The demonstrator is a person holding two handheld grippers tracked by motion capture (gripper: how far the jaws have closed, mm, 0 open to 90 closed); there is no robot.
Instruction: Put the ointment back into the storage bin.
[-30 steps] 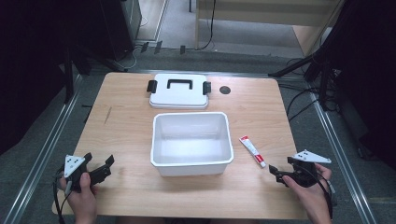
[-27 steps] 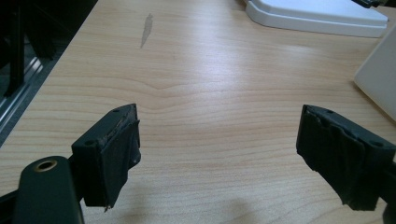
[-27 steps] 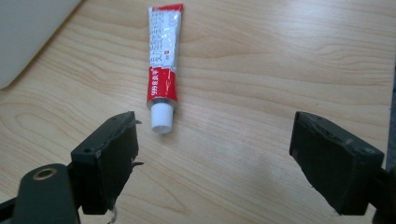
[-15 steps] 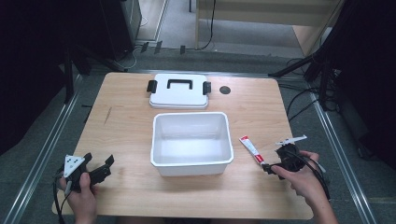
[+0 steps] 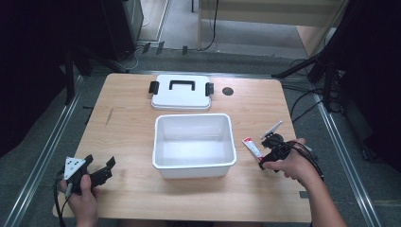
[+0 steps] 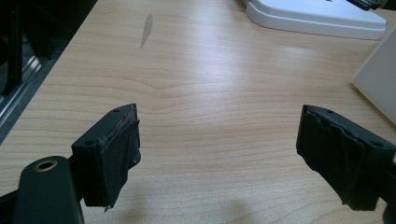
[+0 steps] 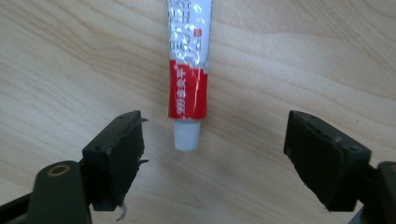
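Observation:
A small white-and-red tube [image 5: 252, 146] with a white cap lies flat on the wooden table, just right of an empty white bin [image 5: 194, 168]. My right gripper [image 5: 263, 153] hovers over the tube's cap end, pointing down. In the right gripper view the tube [image 7: 189, 70] runs away from me and its cap sits just ahead of the gap between the jaws. My right gripper [image 7: 215, 158] is open; its jaws have just been closing a little and touch nothing. My left gripper [image 5: 100, 163] rests open at the front left corner, with only bare wood between the jaws of my left gripper [image 6: 217, 154].
The bin's white lid [image 5: 181, 92], with a black handle and side clips, lies flat behind the bin. A black round hole [image 5: 228, 91] sits to its right. In the left gripper view the lid [image 6: 317, 14] and a bin corner [image 6: 378, 79] lie far right. Metal rails edge the table.
My right hand has moved left from the table's right edge and now hangs over the tube's cap end. The left hand has stayed where it was.

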